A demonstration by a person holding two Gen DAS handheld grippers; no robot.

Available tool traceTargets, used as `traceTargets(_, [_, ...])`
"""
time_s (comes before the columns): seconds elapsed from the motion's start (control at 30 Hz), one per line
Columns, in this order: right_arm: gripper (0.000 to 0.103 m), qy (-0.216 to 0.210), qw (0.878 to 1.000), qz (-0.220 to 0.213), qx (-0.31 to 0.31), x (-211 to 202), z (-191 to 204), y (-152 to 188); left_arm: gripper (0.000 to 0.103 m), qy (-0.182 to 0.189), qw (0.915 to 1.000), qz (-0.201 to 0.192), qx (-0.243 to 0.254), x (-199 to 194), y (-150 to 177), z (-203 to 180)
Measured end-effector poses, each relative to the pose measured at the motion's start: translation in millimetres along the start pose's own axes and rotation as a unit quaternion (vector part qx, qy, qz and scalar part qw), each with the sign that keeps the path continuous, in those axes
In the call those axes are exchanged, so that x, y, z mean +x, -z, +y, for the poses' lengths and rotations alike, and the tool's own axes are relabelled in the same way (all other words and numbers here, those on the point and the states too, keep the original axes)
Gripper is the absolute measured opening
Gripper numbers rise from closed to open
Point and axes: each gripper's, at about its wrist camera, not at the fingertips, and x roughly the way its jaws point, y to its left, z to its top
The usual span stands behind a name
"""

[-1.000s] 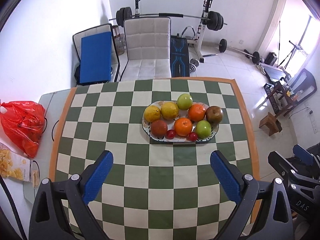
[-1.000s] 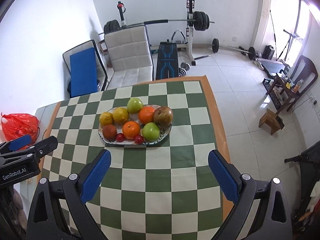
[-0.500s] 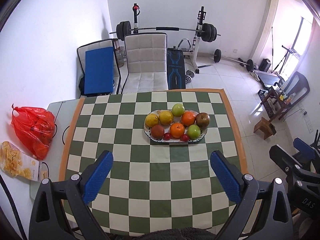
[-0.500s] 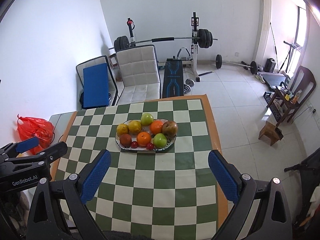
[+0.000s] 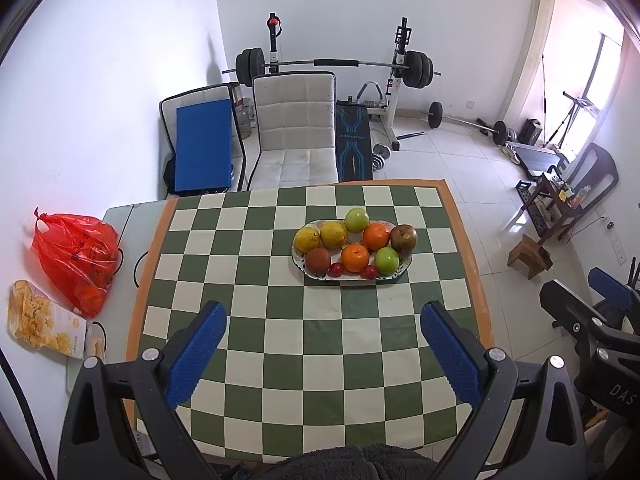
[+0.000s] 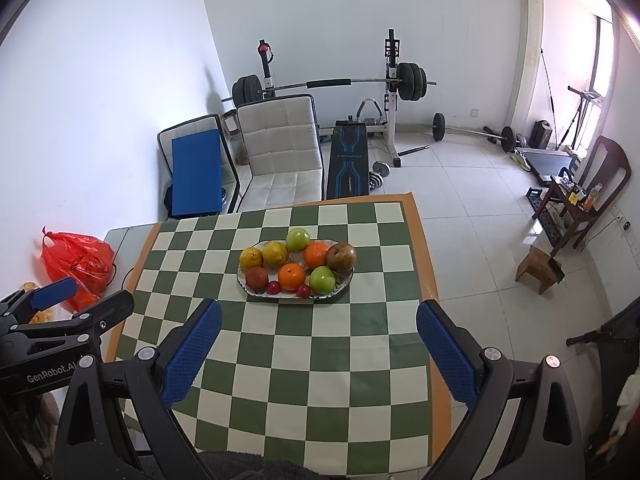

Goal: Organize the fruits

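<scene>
Both spread wide and empty above the bench's (image 5: 280,364) near edge: left tool (image 5: 322,344), right tool (image 6: 318,340). Fruit plate (image 5: 352,278) resting toward the far right corner, well apart from both.

a green and cream checkered tablecloth with an orange border (image 5: 280,340) is spread over the table. a crumpled red plastic bag (image 5: 76,256) is set at its left, just beside a yellow snack box (image 5: 44,320). behind the table a white padded chair (image 5: 296,132) is placed, with a blue folded mat (image 5: 204,148) beside it and a black barbell rack (image 6: 332,84) against the wall. a small wooden stool (image 6: 538,268) is seen on the tiled floor.
</scene>
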Motion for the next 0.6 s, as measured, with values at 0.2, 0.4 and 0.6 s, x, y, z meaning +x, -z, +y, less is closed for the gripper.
traceTargets(0.2, [0.1, -0.002, 1.0, 0.004, 0.0, 6, -1, 0, 0.1, 0.001, 1.0, -0.002, -0.006, 5, 0, 3])
traceTargets(0.4, [0.1, 0.006, 1.0, 0.0, -0.005, 33, 0, -4, 0.1, -0.013, 0.9996, -0.024, -0.006, 24, -4, 2])
traceTargets(0.6, [0.1, 0.017, 1.0, -0.005, -0.007, 79, -5, -10, 0.103, -0.022, 0.9997, -0.009, -0.006, 63, -9, 0])
